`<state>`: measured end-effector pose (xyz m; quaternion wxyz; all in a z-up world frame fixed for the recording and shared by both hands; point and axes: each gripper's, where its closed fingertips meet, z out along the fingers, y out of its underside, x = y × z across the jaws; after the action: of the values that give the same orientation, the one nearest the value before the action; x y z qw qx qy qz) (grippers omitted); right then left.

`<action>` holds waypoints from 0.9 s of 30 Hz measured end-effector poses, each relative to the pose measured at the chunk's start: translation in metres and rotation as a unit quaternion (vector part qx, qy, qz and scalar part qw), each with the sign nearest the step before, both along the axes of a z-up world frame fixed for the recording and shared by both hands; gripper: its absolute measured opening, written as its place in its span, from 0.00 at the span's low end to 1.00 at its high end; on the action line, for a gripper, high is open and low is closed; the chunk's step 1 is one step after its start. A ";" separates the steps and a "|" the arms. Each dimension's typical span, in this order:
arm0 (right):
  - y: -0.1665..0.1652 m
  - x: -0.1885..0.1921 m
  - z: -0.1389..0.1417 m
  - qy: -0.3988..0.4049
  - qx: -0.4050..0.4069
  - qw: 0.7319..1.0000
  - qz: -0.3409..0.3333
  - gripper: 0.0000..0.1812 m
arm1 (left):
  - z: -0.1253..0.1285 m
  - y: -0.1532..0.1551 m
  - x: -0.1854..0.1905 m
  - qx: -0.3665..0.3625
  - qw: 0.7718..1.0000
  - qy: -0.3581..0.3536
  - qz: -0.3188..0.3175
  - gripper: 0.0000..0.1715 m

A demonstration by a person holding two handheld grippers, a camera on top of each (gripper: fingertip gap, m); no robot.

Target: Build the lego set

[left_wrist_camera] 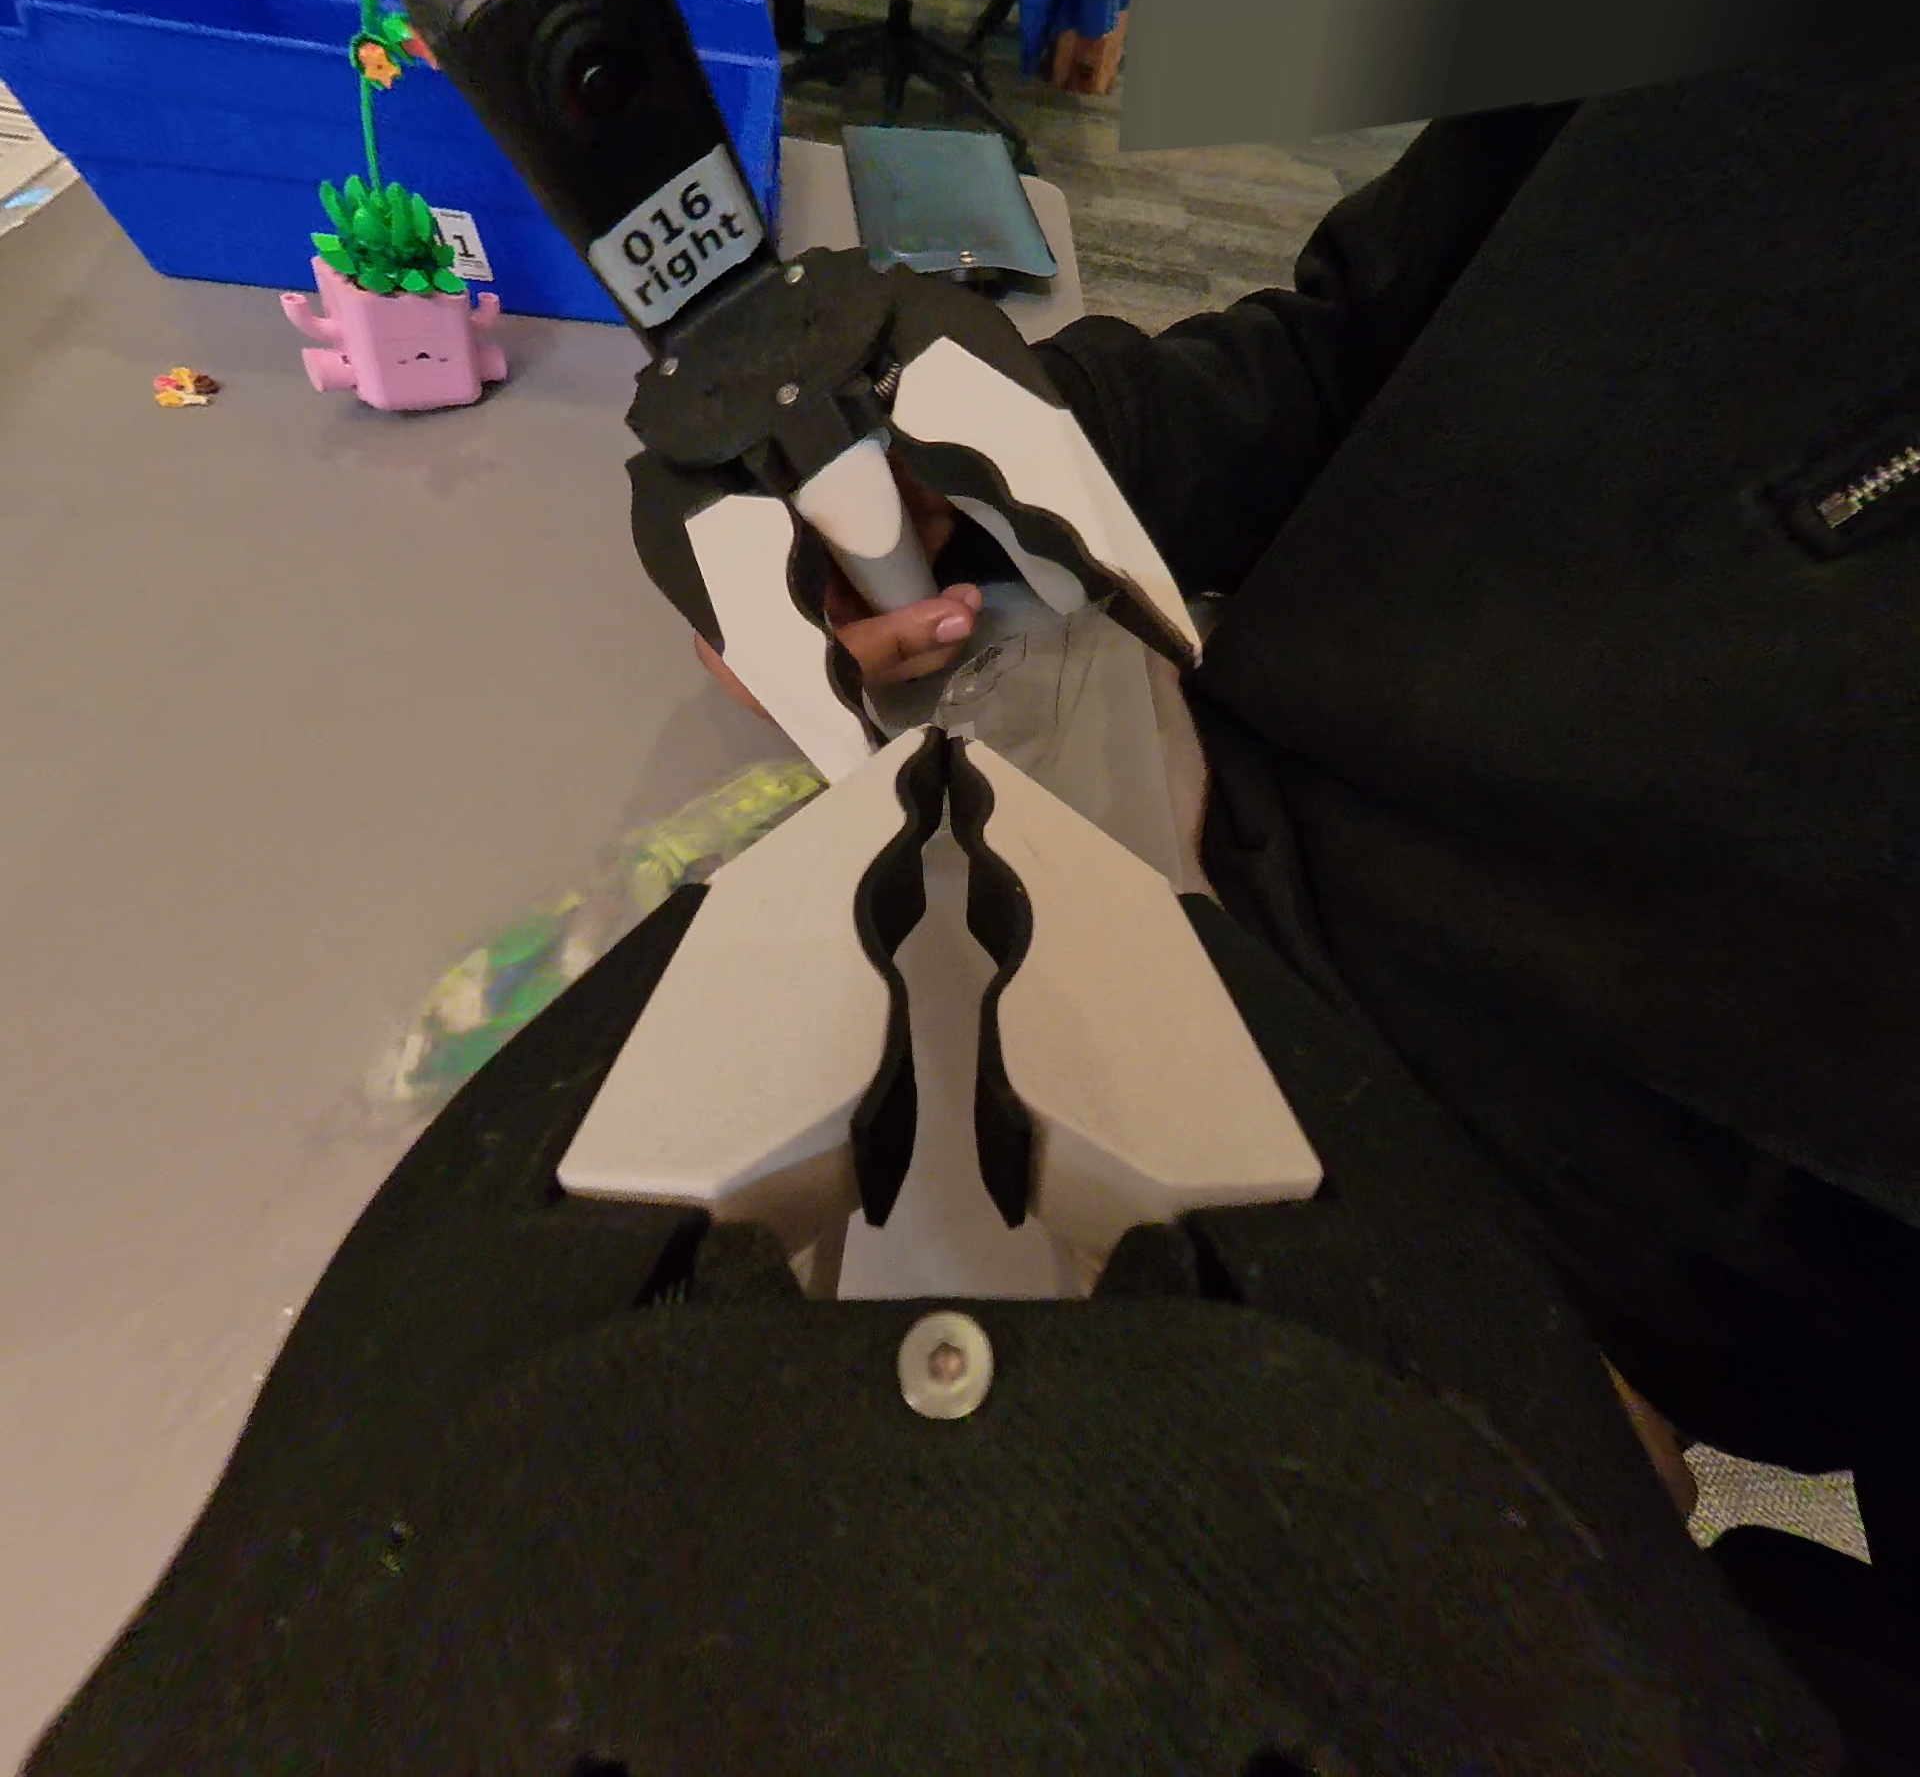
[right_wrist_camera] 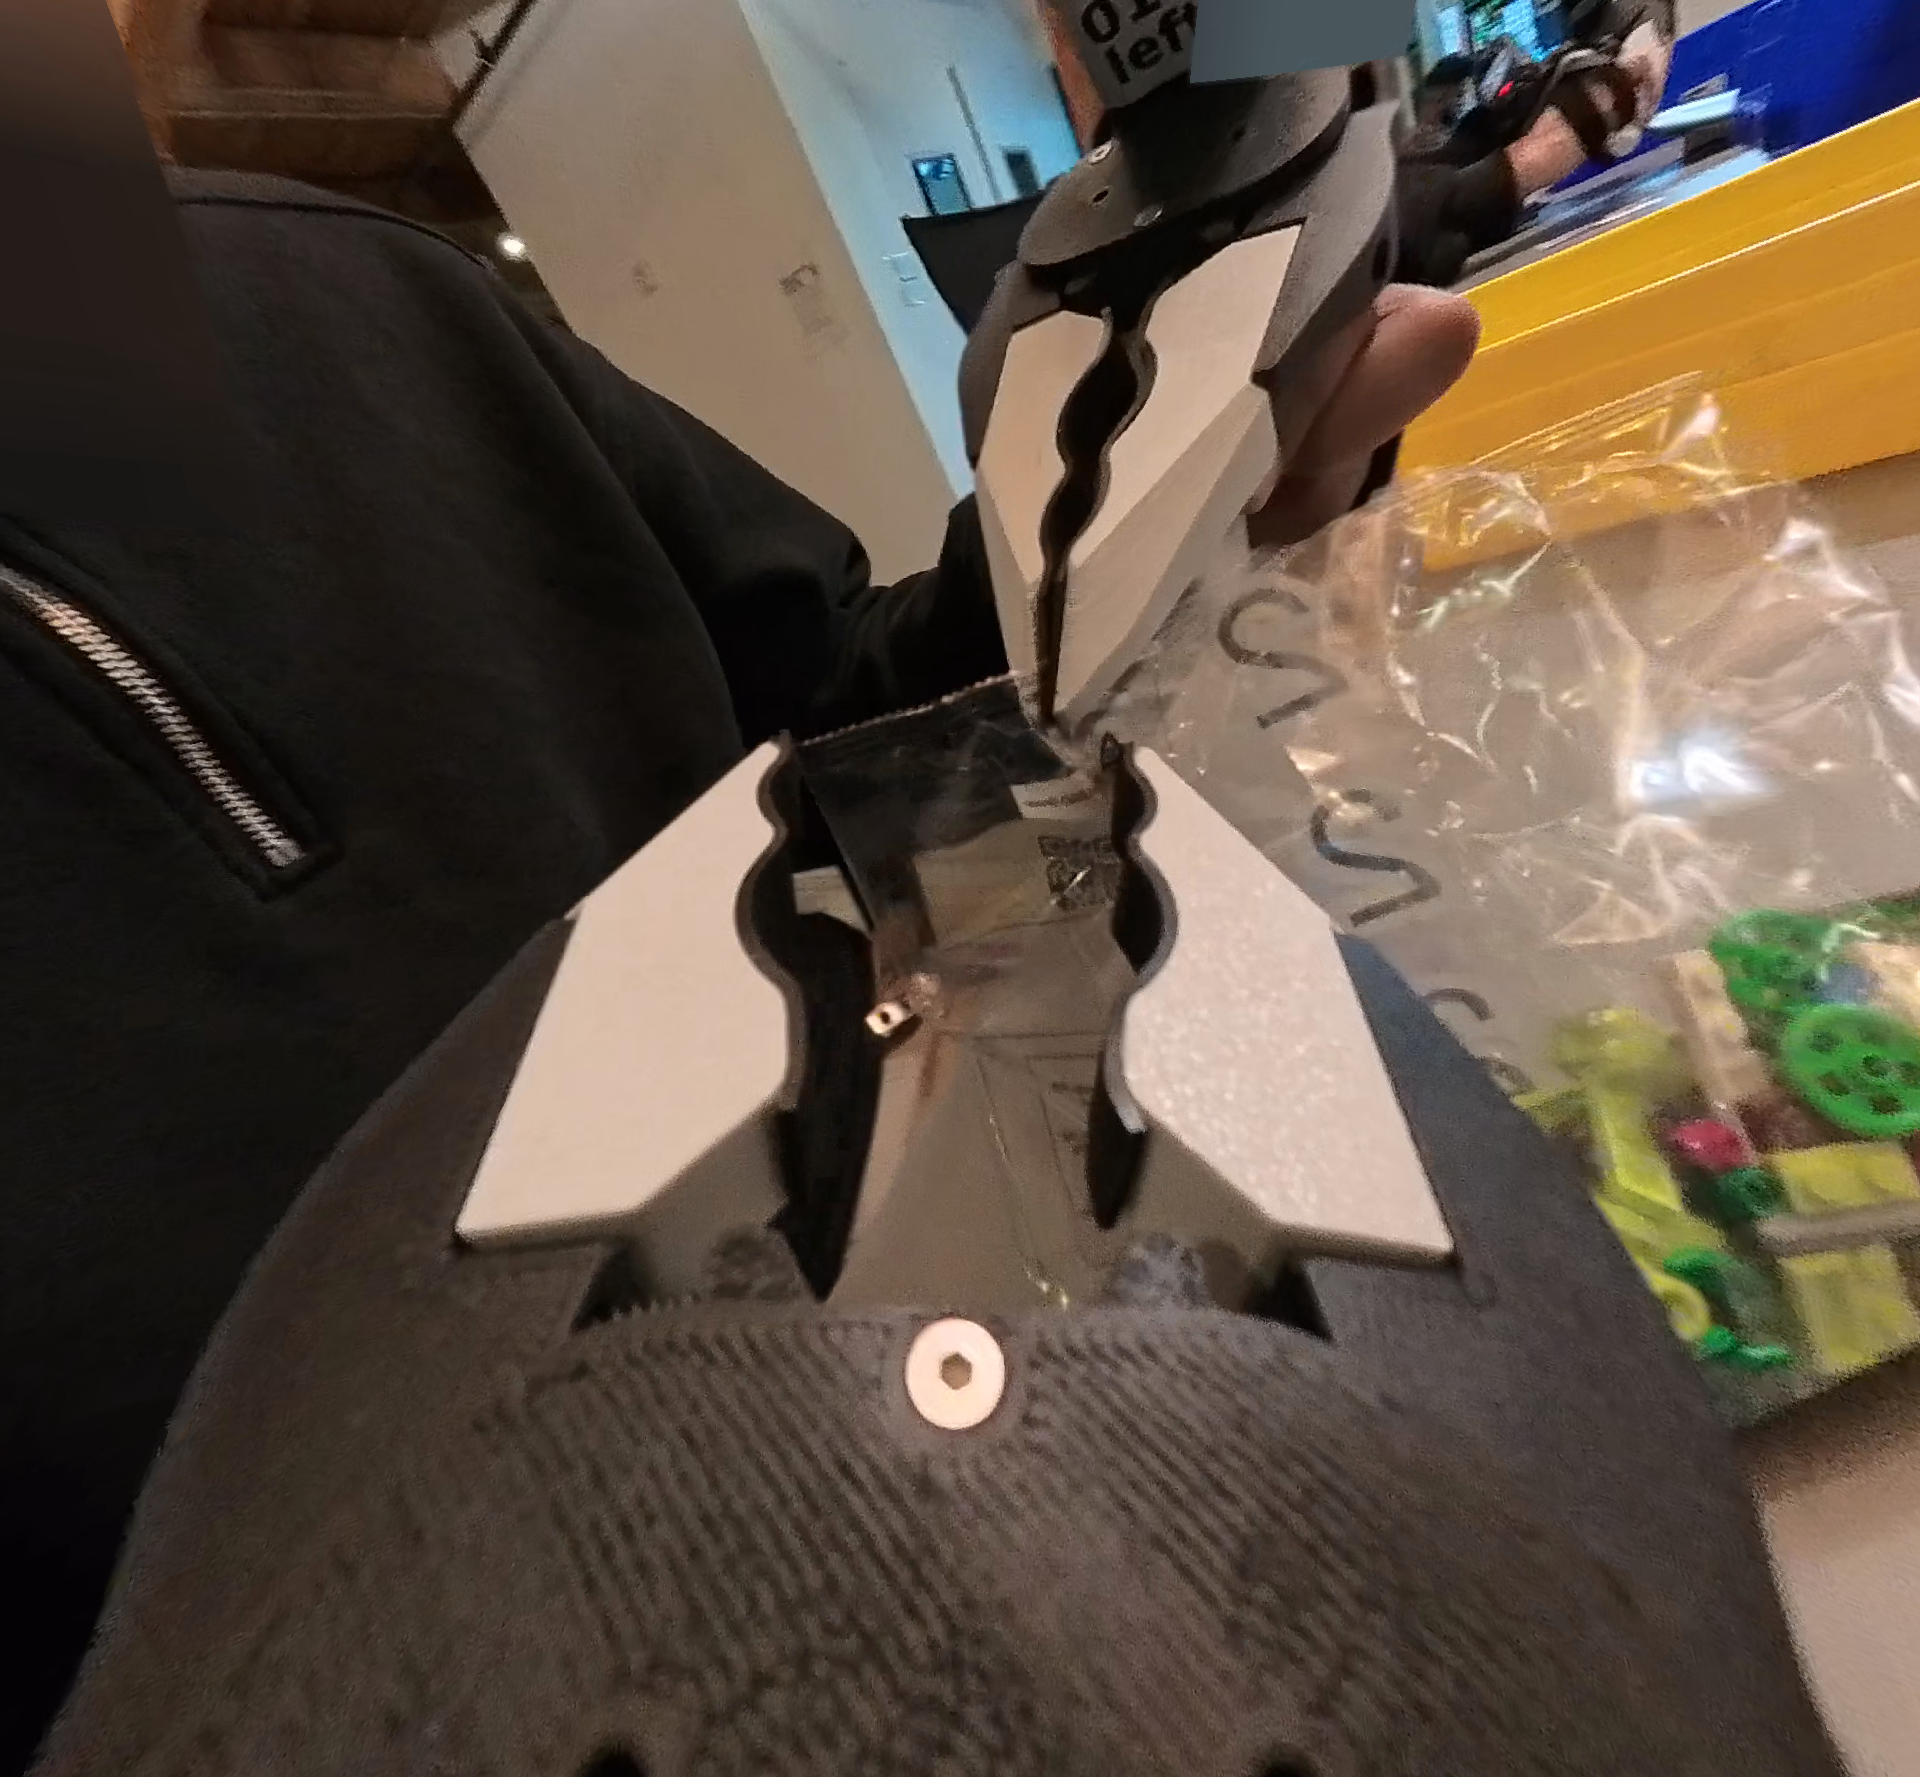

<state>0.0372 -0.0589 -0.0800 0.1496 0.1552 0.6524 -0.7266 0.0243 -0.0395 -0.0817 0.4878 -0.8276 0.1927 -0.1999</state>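
left wrist view: left claw [left_wrist_camera: 945,753] pinches clear bag [right_wrist_camera: 1558,740]; right claw [right_wrist_camera: 940,756] spread.

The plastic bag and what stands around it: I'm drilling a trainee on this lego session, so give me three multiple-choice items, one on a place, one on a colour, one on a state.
1. Where does the pink pot with the green plant stand?
A. on the grey table, in front of the blue bin
B. inside the yellow bin
C. in the plastic bag

2. What colour are the wheels in the bag?
A. red
B. green
C. white

3. How are the two tools set?
A. both open
B. left open, right shut
C. left shut on the bag's edge, right open

Answers:
1 A: the pink pot rests on the grey table by the blue bin.
2 B: a green wheel shows through the plastic bag.
3 C: the left tool pinches the bag's top edge, while the right tool gapes around it.
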 end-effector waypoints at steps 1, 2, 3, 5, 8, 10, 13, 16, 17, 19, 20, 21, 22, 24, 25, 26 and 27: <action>0.001 0.002 0.001 -0.009 -0.006 1.000 0.009 0.33 | 0.001 0.000 0.001 0.001 1.000 -0.002 -0.002 0.00; 0.002 0.003 0.002 -0.016 -0.013 1.000 0.016 0.32 | 0.001 0.000 0.001 0.001 1.000 -0.004 -0.002 0.00; 0.004 0.003 0.003 -0.021 -0.018 0.999 0.021 0.32 | 0.002 0.000 0.001 0.002 1.000 -0.006 -0.002 0.00; 0.008 0.003 0.003 -0.023 -0.022 0.999 0.024 0.29 | 0.003 0.000 0.001 0.002 1.000 -0.008 0.000 0.00; 0.012 0.005 0.004 -0.022 -0.022 0.999 0.028 0.27 | 0.005 -0.003 -0.001 0.001 1.000 -0.008 0.001 0.00; 0.016 0.006 0.005 -0.020 -0.025 0.999 0.029 0.21 | 0.005 -0.005 -0.001 -0.001 1.000 -0.009 -0.001 0.00; 0.021 0.004 0.002 -0.013 -0.018 1.000 0.020 0.10 | 0.005 -0.006 -0.002 -0.004 1.000 -0.006 0.001 0.00; 0.021 0.004 0.000 -0.002 -0.006 1.000 0.019 0.01 | 0.002 -0.006 -0.004 -0.010 1.000 -0.005 0.007 0.00; 0.021 0.004 -0.001 0.003 -0.004 1.000 0.018 0.00 | 0.001 -0.007 -0.005 -0.014 1.000 -0.006 0.009 0.00; 0.021 0.003 0.000 0.008 -0.003 1.000 0.014 0.00 | -0.003 -0.008 -0.005 -0.027 1.000 -0.010 0.007 0.05; 0.021 0.003 0.000 0.012 -0.002 1.000 0.010 0.00 | -0.004 -0.010 -0.003 -0.034 0.999 -0.014 0.002 0.08; 0.021 0.002 0.000 0.015 -0.001 1.000 0.006 0.00 | -0.006 -0.011 -0.001 -0.041 0.999 -0.014 -0.001 0.09; 0.022 0.002 0.000 0.018 0.000 1.000 0.004 0.00 | -0.009 -0.011 -0.002 -0.047 0.999 -0.009 0.001 0.09; 0.022 0.002 0.000 0.025 0.001 1.000 0.002 0.00 | -0.012 -0.008 -0.002 -0.048 0.999 0.005 0.006 0.07; 0.021 0.004 0.000 0.029 0.002 1.000 0.003 0.00 | -0.013 -0.006 -0.004 -0.044 0.999 0.013 0.011 0.04; 0.020 0.005 0.000 0.034 0.005 0.999 0.005 0.00 | -0.013 -0.005 -0.005 -0.042 0.999 0.021 0.016 0.02; 0.019 0.006 0.000 0.039 0.008 0.999 0.006 0.00 | -0.015 -0.003 -0.007 -0.040 0.998 0.032 0.023 0.00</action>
<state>0.0435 -0.0399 -0.0802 0.1273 0.1237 0.6647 -0.7257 0.0169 -0.0423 -0.0963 0.4523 -0.8566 0.1809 -0.1701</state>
